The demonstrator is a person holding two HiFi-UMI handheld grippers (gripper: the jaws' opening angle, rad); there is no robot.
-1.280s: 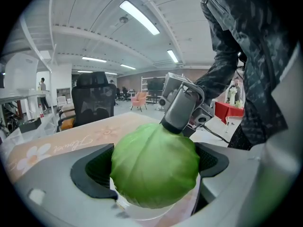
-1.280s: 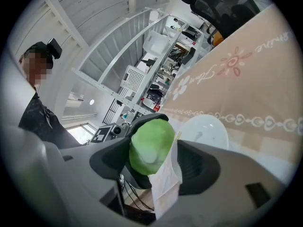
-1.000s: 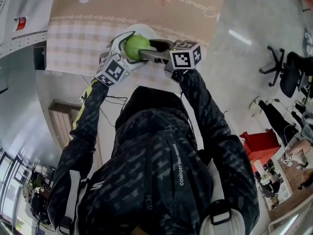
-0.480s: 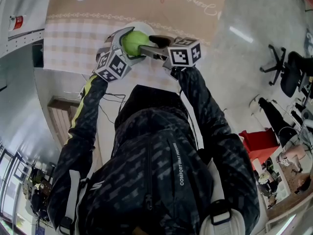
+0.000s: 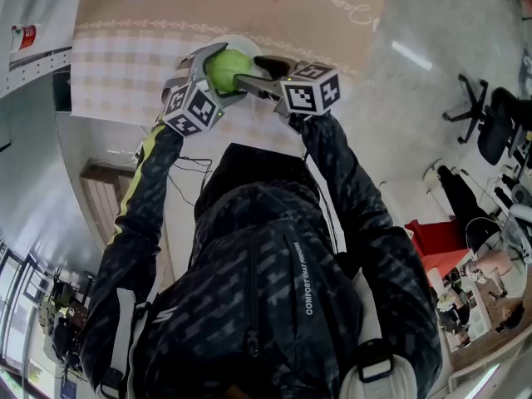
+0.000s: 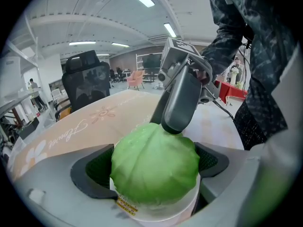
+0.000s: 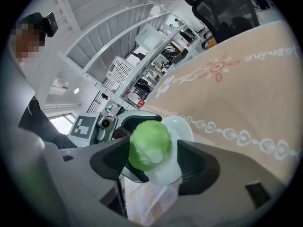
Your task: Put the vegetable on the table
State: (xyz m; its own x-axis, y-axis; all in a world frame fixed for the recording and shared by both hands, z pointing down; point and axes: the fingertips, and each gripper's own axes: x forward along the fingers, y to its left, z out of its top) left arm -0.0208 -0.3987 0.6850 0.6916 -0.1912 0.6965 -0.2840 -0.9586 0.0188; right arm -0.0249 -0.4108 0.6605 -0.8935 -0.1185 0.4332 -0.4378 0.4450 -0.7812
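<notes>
**Cabbage (image 5: 226, 68) on a cup (image 6: 156, 211), gripped from 2 sides over the table (image 5: 116, 77)**

The cabbage is round and pale green. It sits on top of the white cup, which has a small yellow label (image 6: 124, 205) low on its side. The left gripper (image 6: 152, 168) is closed on the cup. Its 2 dark pads (image 6: 92, 169) press the cup's sides, and the cabbage bulges out above them. The right gripper (image 7: 155, 164) comes in from the opposite side. Its jaws are set wide and closed on the cabbage itself, 1 on the far side of the head and 1 on the near side. In the left gripper view, 1 grey jaw of the right gripper rests against the cabbage's upper far edge. All of this is above the near part of the table, which is covered by a beige cloth (image 5: 183, 15) with checks, a looped border and daisies. Whether the cup's base touches the cloth I cannot tell.
</notes>
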